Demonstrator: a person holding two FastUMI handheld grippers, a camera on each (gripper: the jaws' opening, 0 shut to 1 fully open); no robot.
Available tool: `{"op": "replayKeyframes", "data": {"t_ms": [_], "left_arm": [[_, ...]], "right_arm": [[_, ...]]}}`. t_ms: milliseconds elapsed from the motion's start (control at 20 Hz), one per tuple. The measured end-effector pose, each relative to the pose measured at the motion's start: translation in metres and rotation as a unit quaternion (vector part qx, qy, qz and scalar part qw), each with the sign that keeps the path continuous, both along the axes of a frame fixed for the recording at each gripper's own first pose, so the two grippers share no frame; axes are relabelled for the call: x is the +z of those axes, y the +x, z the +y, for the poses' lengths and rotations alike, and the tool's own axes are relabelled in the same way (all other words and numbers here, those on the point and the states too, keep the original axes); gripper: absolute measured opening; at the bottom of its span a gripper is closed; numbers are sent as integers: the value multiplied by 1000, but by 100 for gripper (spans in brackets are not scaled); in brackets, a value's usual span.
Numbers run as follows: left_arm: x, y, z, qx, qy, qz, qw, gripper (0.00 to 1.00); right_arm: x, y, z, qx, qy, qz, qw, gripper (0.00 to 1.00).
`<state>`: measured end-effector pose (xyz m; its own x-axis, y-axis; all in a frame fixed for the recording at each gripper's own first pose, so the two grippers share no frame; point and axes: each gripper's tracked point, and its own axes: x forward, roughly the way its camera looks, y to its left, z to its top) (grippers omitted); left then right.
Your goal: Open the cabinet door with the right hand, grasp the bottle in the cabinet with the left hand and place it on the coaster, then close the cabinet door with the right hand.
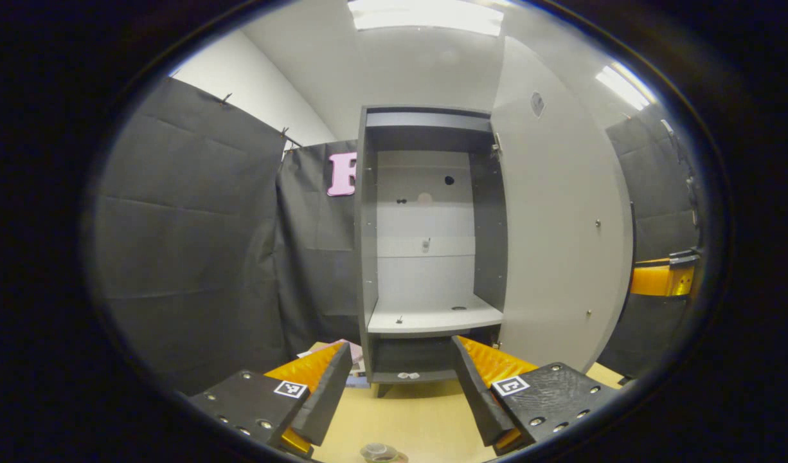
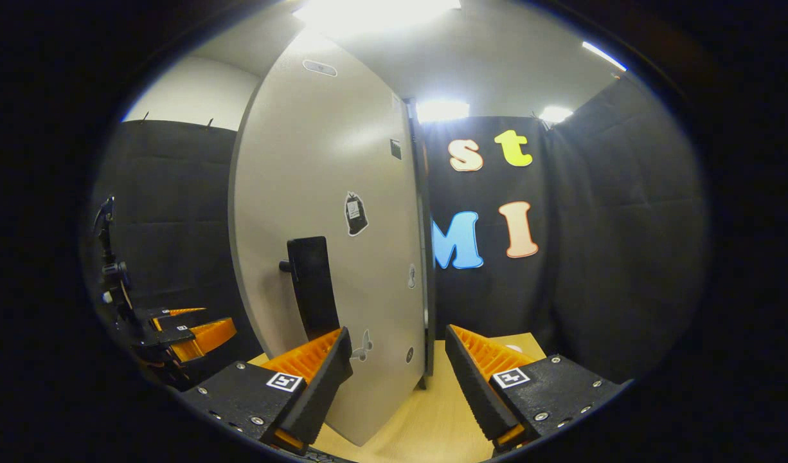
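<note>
The grey cabinet [image 1: 368,257] stands with its door [image 1: 561,244] swung wide to the right, and its white shelf [image 1: 432,318] is bare. My left gripper [image 1: 402,344] is open in front of the cabinet, over the wooden table [image 1: 420,418]. A round clear top, probably the bottle [image 1: 381,452], peeks in below the left gripper's fingers at the bottom edge. In the right gripper view the door's outer face [image 2: 330,193] carries a black handle [image 2: 312,286]. My right gripper [image 2: 397,333] is open, its left finger [image 2: 317,366] just below the handle, not touching it.
The right gripper [image 1: 664,276] appears past the door's free edge in the left gripper view. The left gripper [image 2: 175,334] is at the far left of the right gripper view. Black cloth walls close in on both sides. Papers [image 1: 333,350] lie by the cabinet's foot.
</note>
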<state>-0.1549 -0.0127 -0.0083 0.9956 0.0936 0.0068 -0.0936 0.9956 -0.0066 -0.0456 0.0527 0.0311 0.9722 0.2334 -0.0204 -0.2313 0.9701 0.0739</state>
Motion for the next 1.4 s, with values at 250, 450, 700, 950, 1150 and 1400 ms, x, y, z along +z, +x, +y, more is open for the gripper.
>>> {"op": "replayKeyframes", "data": {"t_ms": [250,450,700,950,1150,1400], "left_arm": [[-8,24,30,1,-1,6,1000,82],[-14,41,52,-3,0,11,1000,95],[-22,70,71,-18,-9,11,1000,95],[-22,92,84,-50,18,5,999,95],[-19,105,101,-70,5,-6,998,88],[1,110,117,-65,0,-27,998,88]], "right_arm": [[-3,19,29,1,-4,4,1000,92],[-2,33,43,-9,-2,8,1000,92],[-3,48,67,-15,-1,10,1000,92],[-5,64,100,-16,-5,12,1000,92],[-9,83,124,-24,-1,12,1000,92],[2,91,134,-65,-14,-17,998,92]]}}
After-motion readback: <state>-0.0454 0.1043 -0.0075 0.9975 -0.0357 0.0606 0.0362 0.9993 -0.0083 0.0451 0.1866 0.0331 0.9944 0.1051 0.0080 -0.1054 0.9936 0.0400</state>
